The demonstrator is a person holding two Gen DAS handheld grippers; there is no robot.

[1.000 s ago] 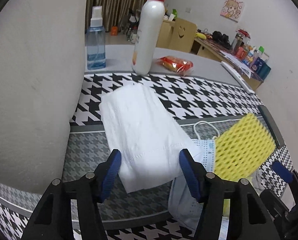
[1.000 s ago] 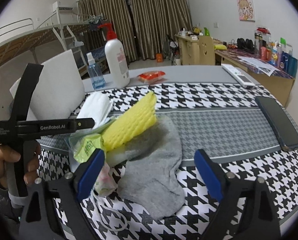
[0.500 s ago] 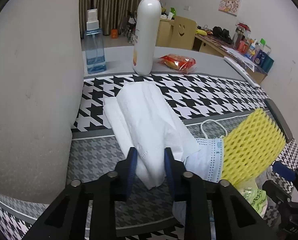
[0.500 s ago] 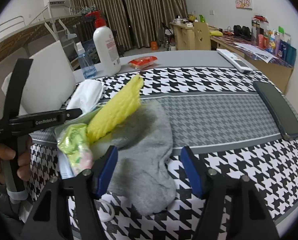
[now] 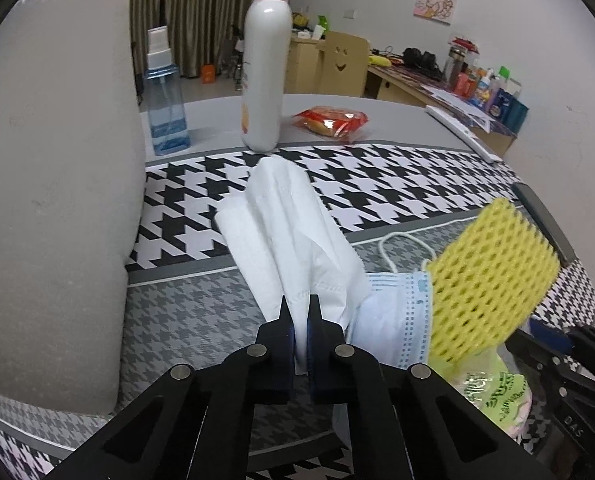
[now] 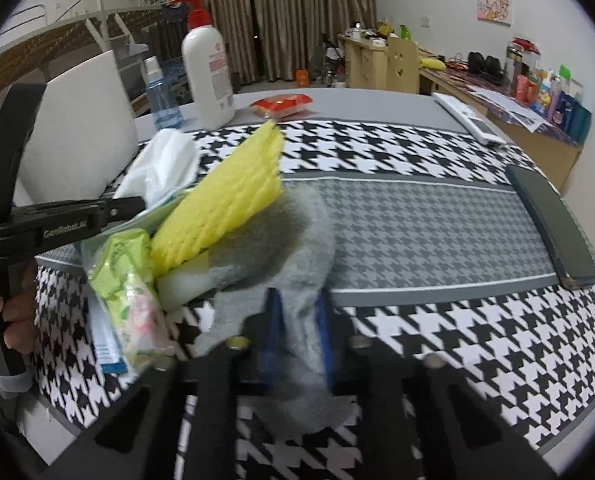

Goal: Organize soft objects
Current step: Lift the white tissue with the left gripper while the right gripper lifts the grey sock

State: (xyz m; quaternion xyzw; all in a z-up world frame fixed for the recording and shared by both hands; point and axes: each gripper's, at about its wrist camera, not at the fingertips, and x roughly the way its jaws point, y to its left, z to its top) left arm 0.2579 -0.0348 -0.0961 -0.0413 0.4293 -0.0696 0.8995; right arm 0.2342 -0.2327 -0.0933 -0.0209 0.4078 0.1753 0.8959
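Observation:
My left gripper (image 5: 300, 322) is shut on the near end of a white folded tissue (image 5: 293, 240), which bunches up and lies on the houndstooth cloth. To its right lie a blue face mask (image 5: 397, 316), a yellow foam net (image 5: 493, 280) and a green packet (image 5: 493, 392). My right gripper (image 6: 297, 320) is shut on a grey sock (image 6: 293, 264), pinching its near part. The yellow foam net (image 6: 225, 204), the green packet (image 6: 125, 272) and the tissue (image 6: 161, 164) lie to the sock's left, with the left gripper (image 6: 135, 204) beside them.
A big white foam block (image 5: 53, 184) stands on the left. A white lotion bottle (image 5: 263, 64), a blue spray bottle (image 5: 165, 100) and a red snack pack (image 5: 329, 120) stand at the back. A dark phone (image 6: 549, 224) lies on the right.
Both grippers went from open to shut: the left closed on the tissue and bunched it, the right closed on the grey sock.

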